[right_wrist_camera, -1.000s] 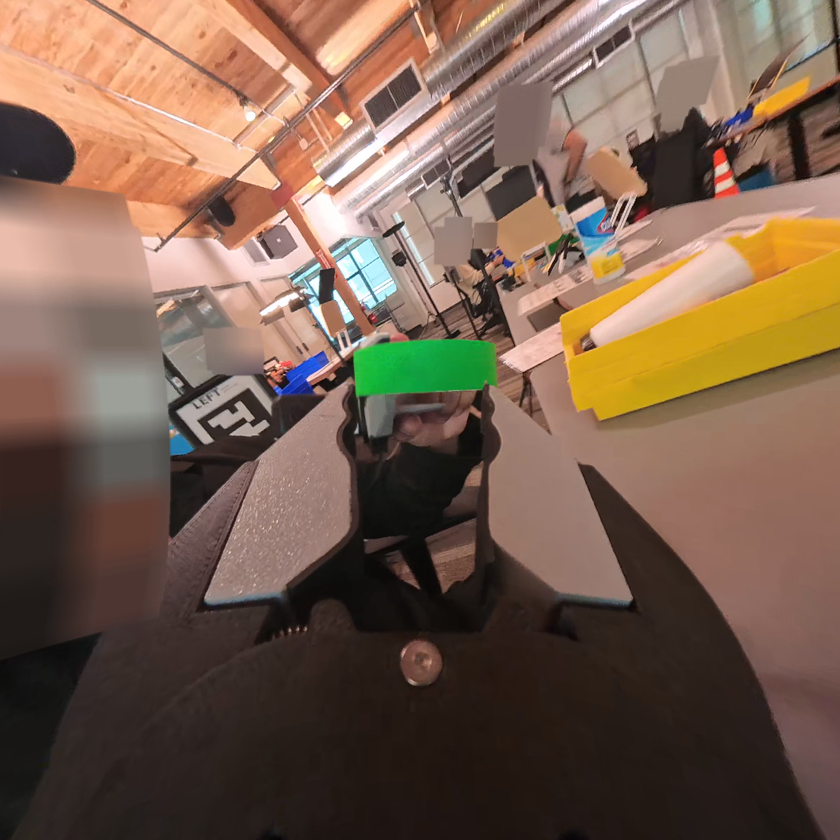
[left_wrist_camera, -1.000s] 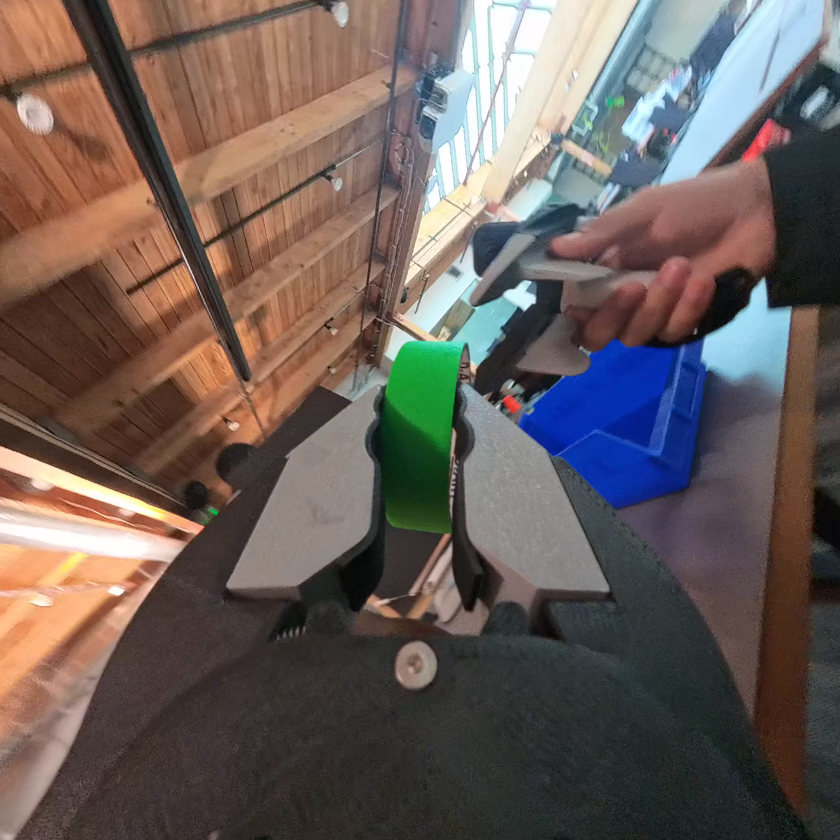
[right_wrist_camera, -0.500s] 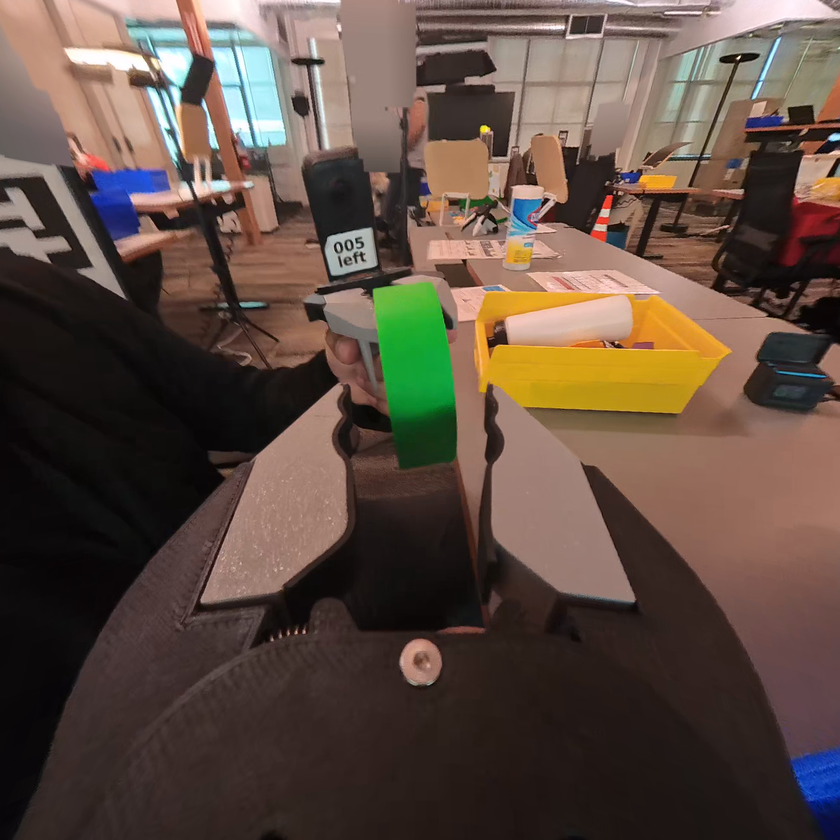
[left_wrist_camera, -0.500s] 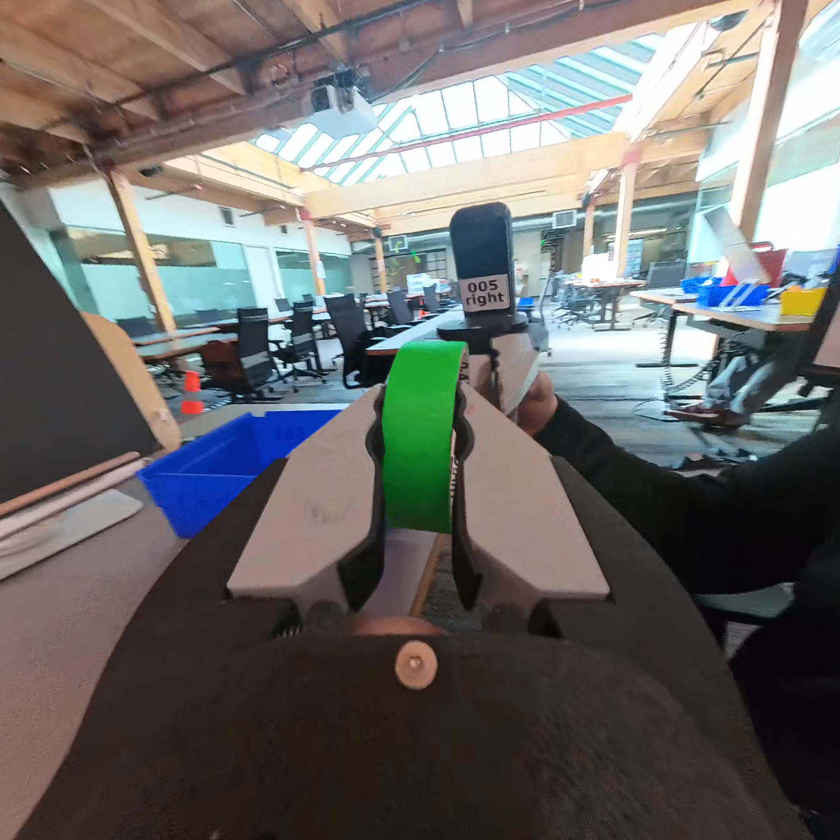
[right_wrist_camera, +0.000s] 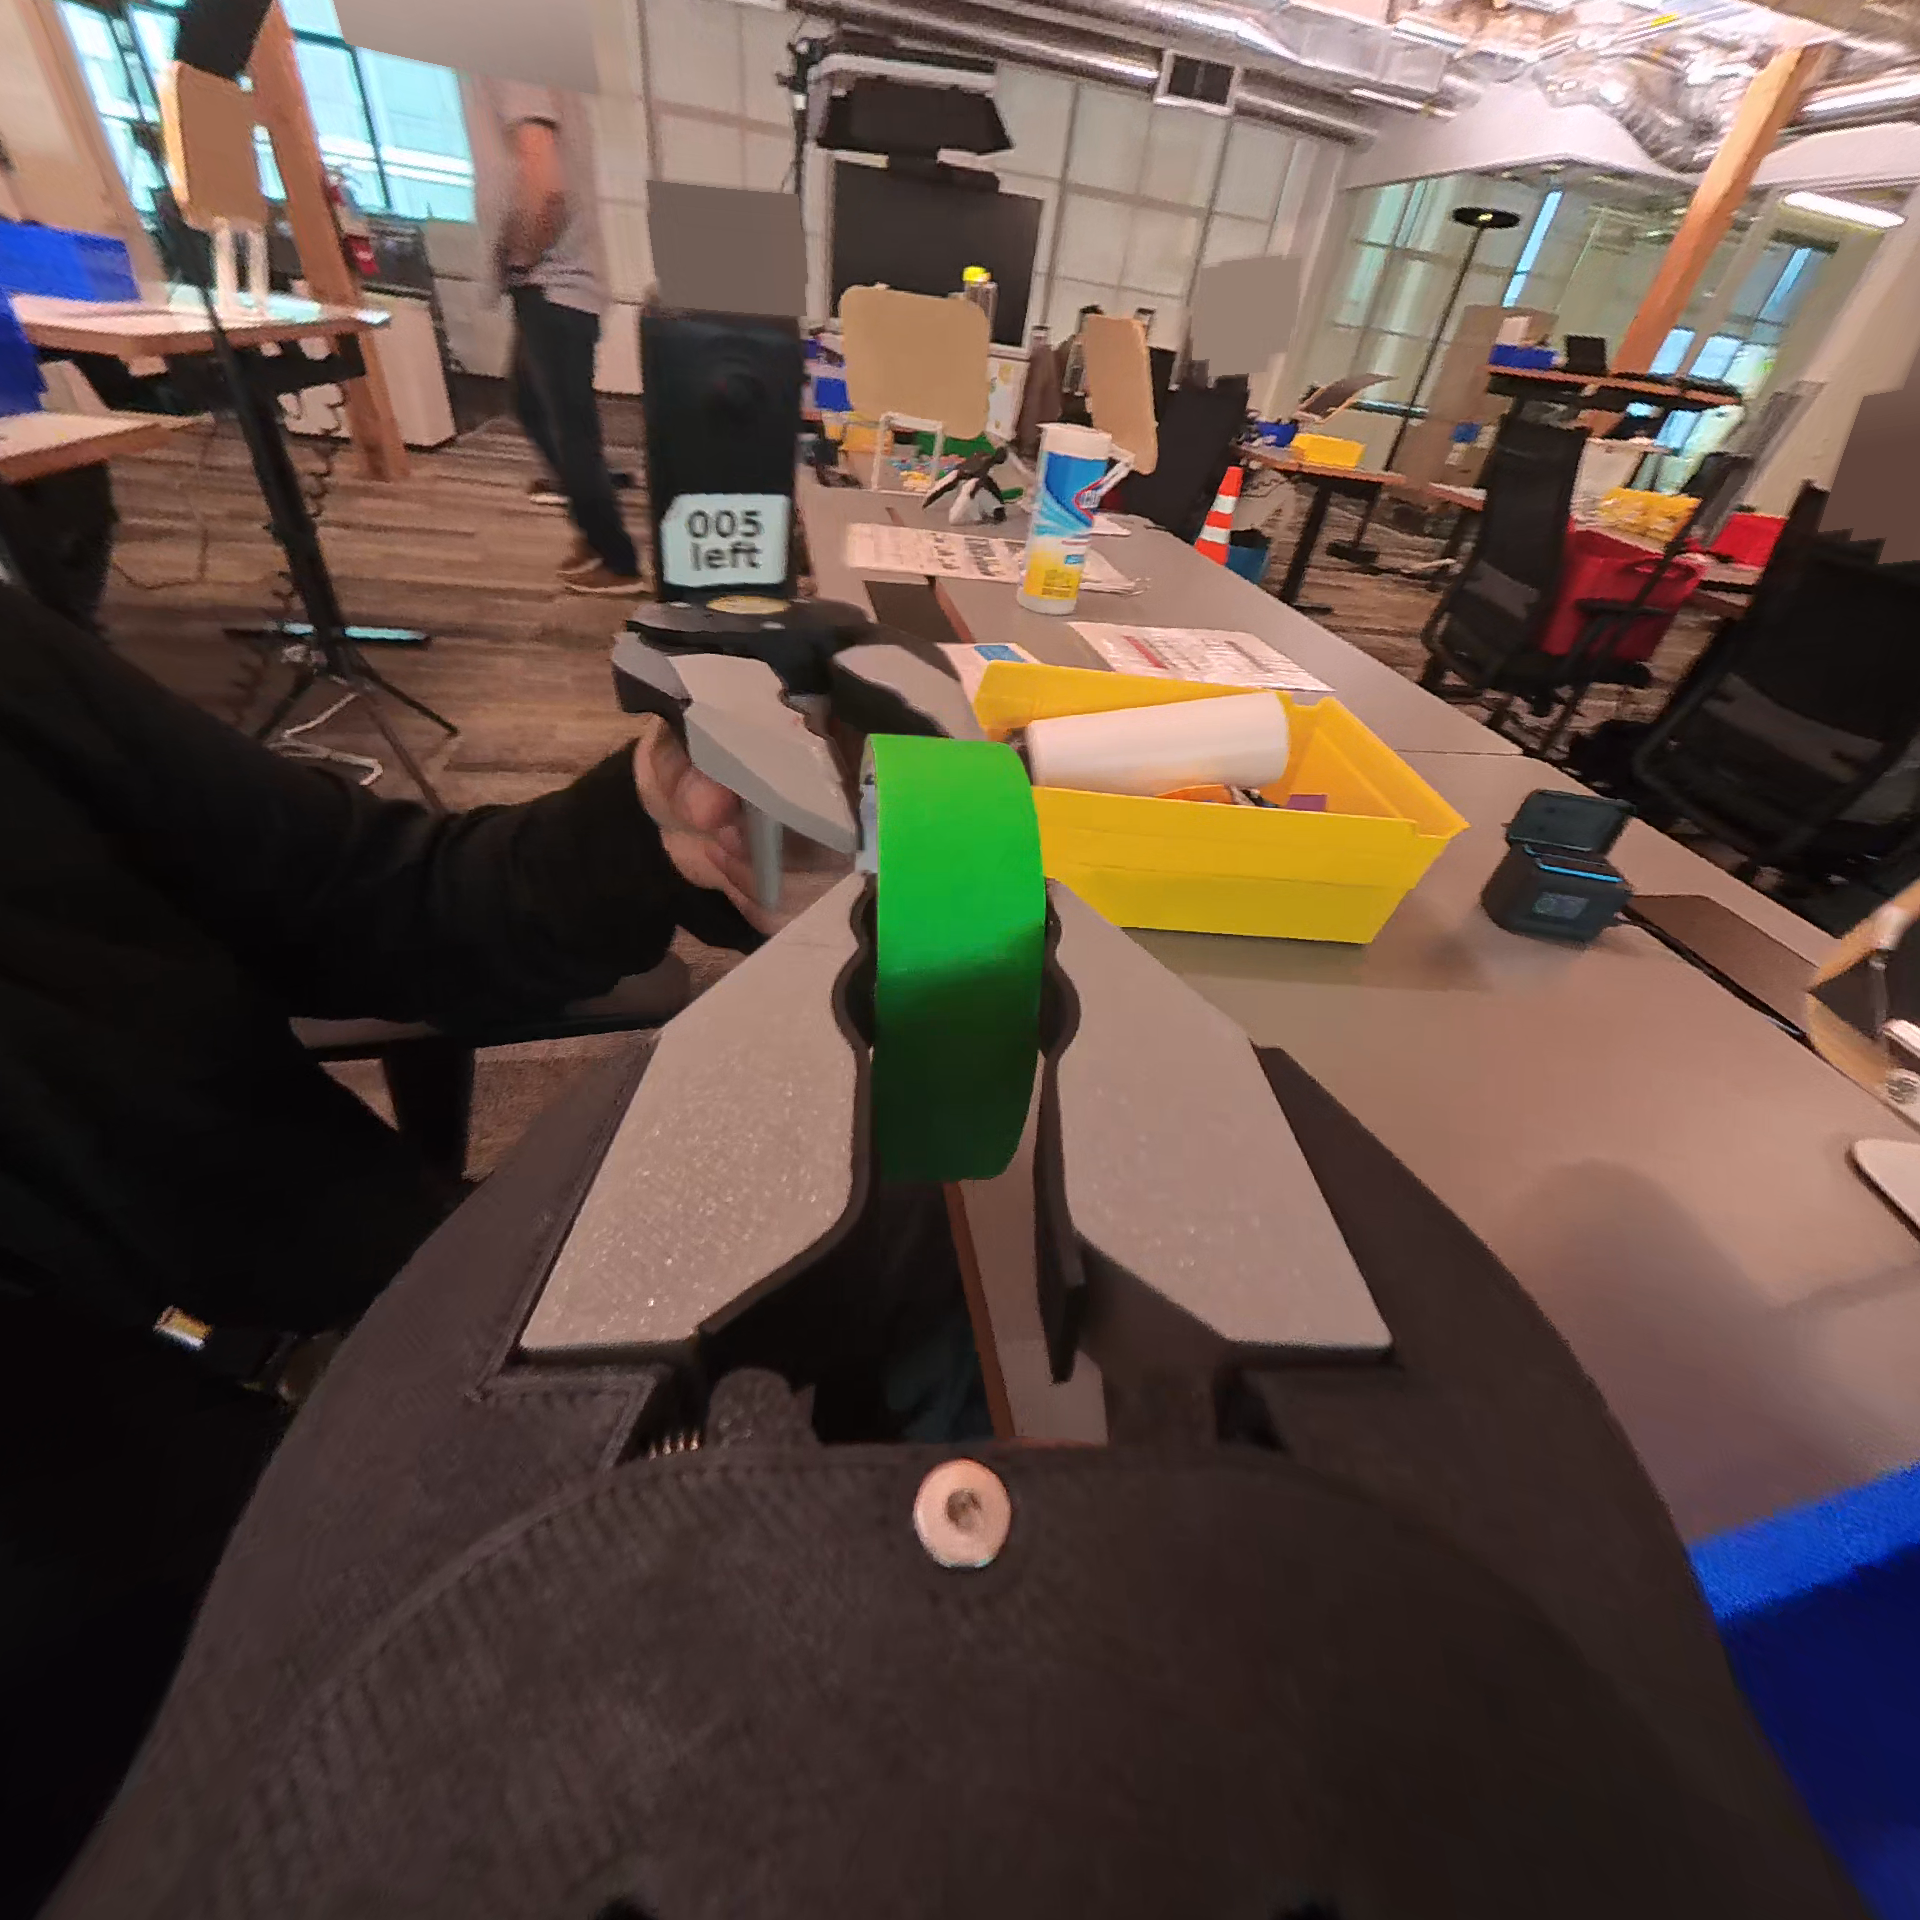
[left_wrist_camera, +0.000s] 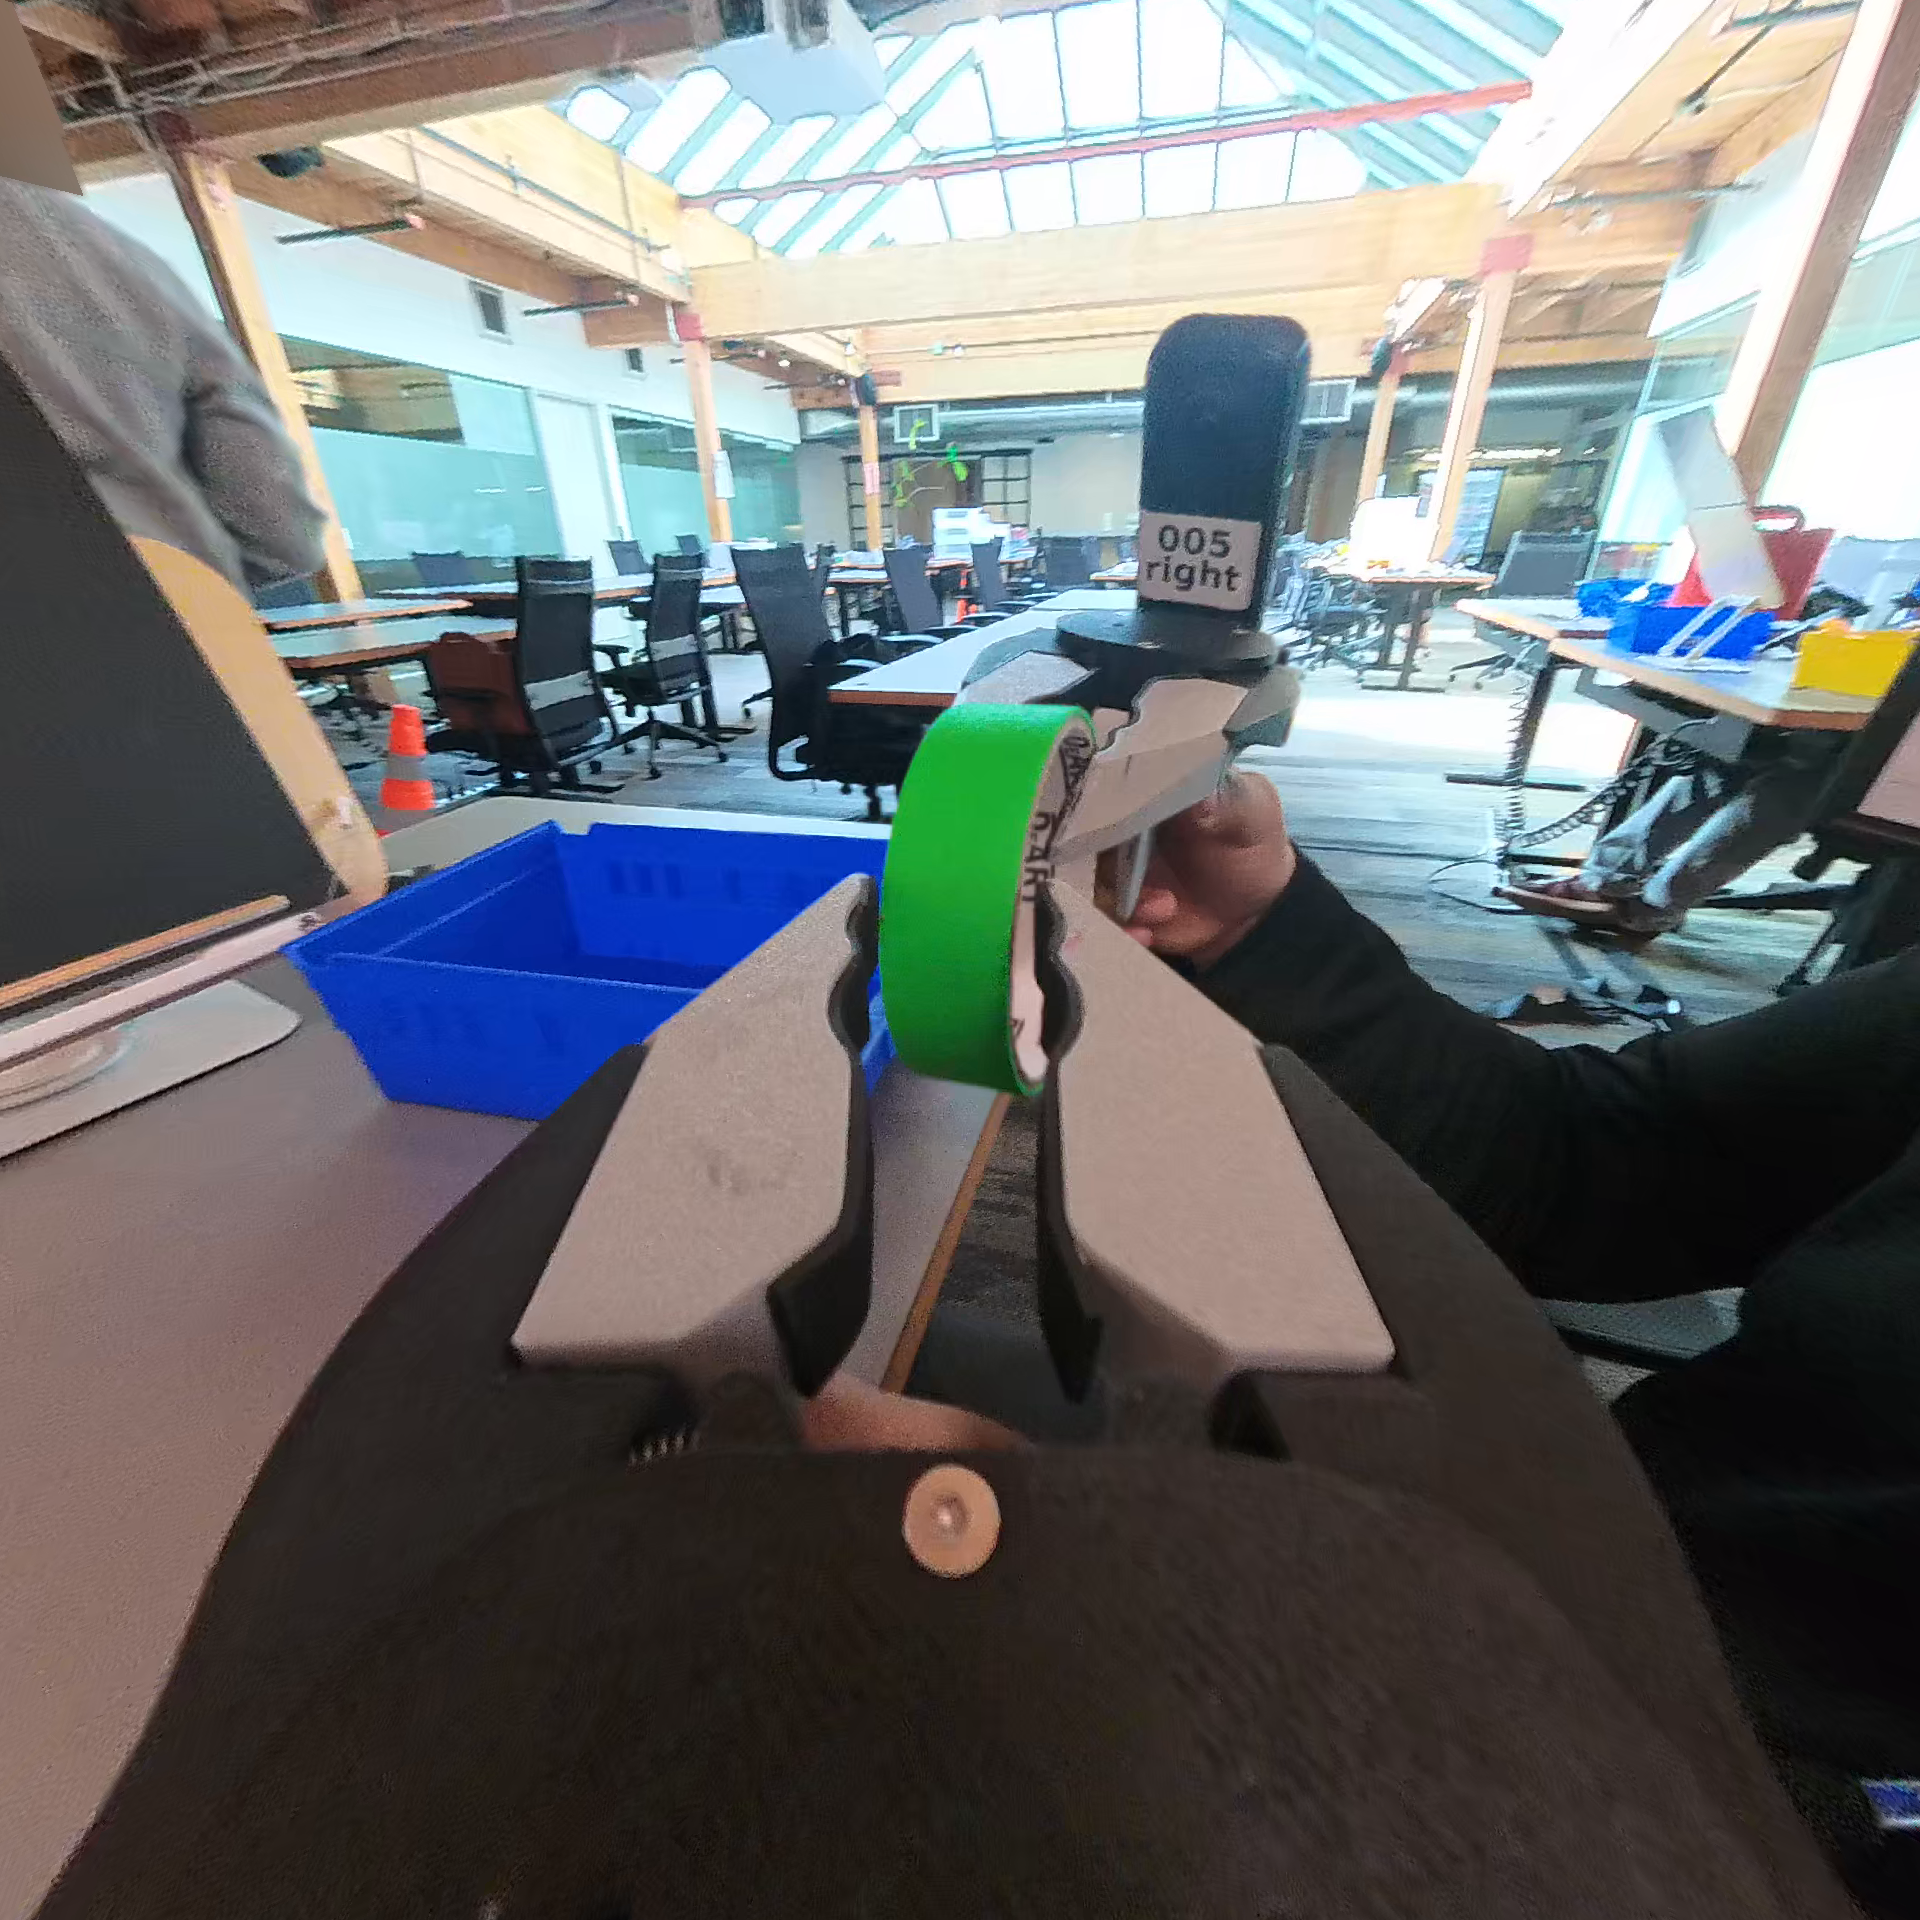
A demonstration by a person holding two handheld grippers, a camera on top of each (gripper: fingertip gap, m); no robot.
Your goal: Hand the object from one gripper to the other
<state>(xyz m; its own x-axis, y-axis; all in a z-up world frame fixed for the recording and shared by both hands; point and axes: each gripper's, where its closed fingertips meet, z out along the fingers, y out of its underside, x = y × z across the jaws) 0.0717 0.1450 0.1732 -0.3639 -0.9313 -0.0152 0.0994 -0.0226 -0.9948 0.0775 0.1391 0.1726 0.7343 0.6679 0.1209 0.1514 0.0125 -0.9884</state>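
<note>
Since half a second ago the left hand-held gripper (left_wrist_camera: 956,956) has spread, its jaws now apart around the tape (left_wrist_camera: 961,899), while the right hand-held gripper (right_wrist_camera: 956,987) has clamped on the roll (right_wrist_camera: 956,956), held in the air off the table (right_wrist_camera: 1455,1091) edge. Judged light and stiff, the roll is best pinched across its flat sides. Only the left view shows its printed core.
</note>
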